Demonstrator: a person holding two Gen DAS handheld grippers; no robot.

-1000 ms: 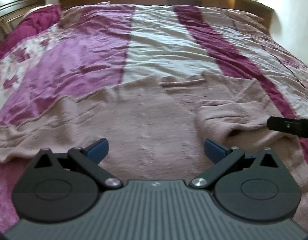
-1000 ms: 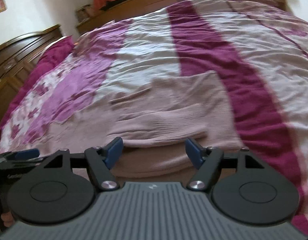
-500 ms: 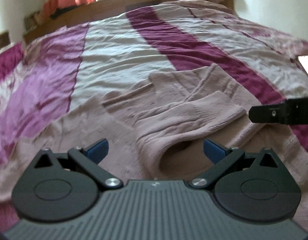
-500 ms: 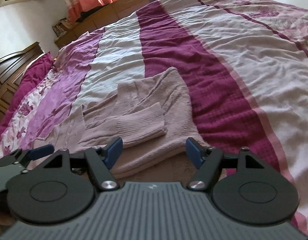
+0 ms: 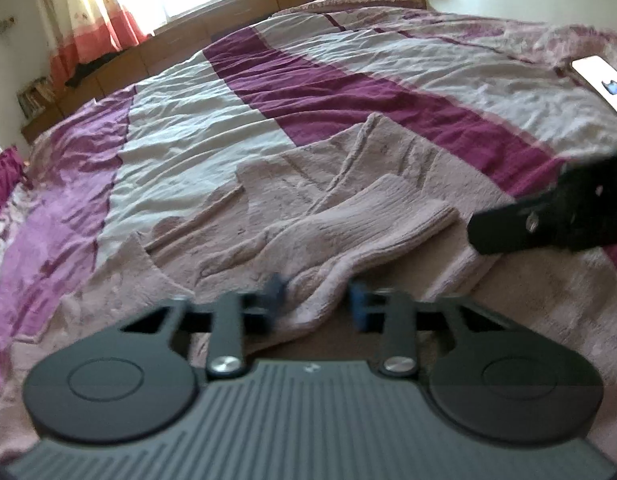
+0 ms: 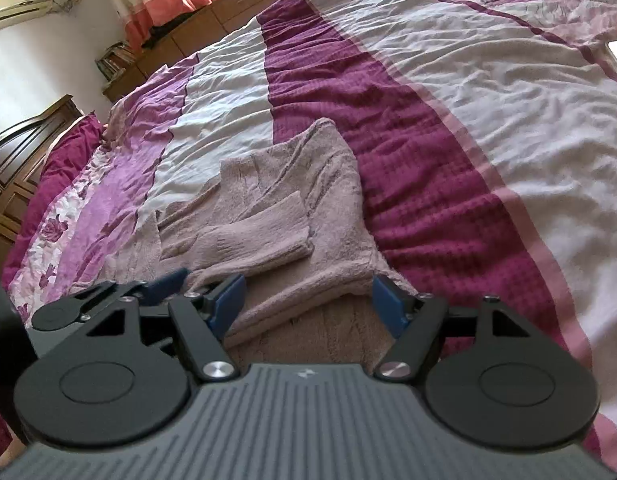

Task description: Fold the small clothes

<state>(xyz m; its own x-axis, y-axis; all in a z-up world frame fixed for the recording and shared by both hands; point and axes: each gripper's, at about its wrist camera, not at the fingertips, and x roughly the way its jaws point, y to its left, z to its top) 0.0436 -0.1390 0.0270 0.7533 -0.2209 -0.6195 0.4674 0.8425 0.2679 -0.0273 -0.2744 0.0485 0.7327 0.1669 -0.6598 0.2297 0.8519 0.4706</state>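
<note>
A dusty-pink knitted sweater [image 5: 348, 168] [image 6: 332, 168] lies flat on the striped bedspread [image 5: 348, 76], with one sleeve [image 5: 380, 216] [image 6: 260, 236] folded across its body. My left gripper [image 5: 316, 300] sits low at the sweater's near edge. Its jaws are closing and its blurred blue pads pinch a raised fold of knit between them. One left fingertip [image 6: 164, 282] shows in the right wrist view. My right gripper [image 6: 308, 300] stands open just above the near hem, with fabric lying under the gap, not gripped. Its black arm [image 5: 528, 224] enters the left wrist view from the right.
A white phone-like device [image 5: 600, 84] lies on the bed at far right. A wooden shelf unit [image 5: 236, 12] and curtains [image 5: 88, 20] line the far side. A dark wooden cabinet [image 6: 16, 168] stands on the left. Wide bedspread [image 6: 508, 120] stretches right of the sweater.
My left gripper slid right across the sweater to the folded sleeve, dropped lower and rolled, and its wide-open jaws came together on a fold. The right gripper shifted slightly and stayed open.
</note>
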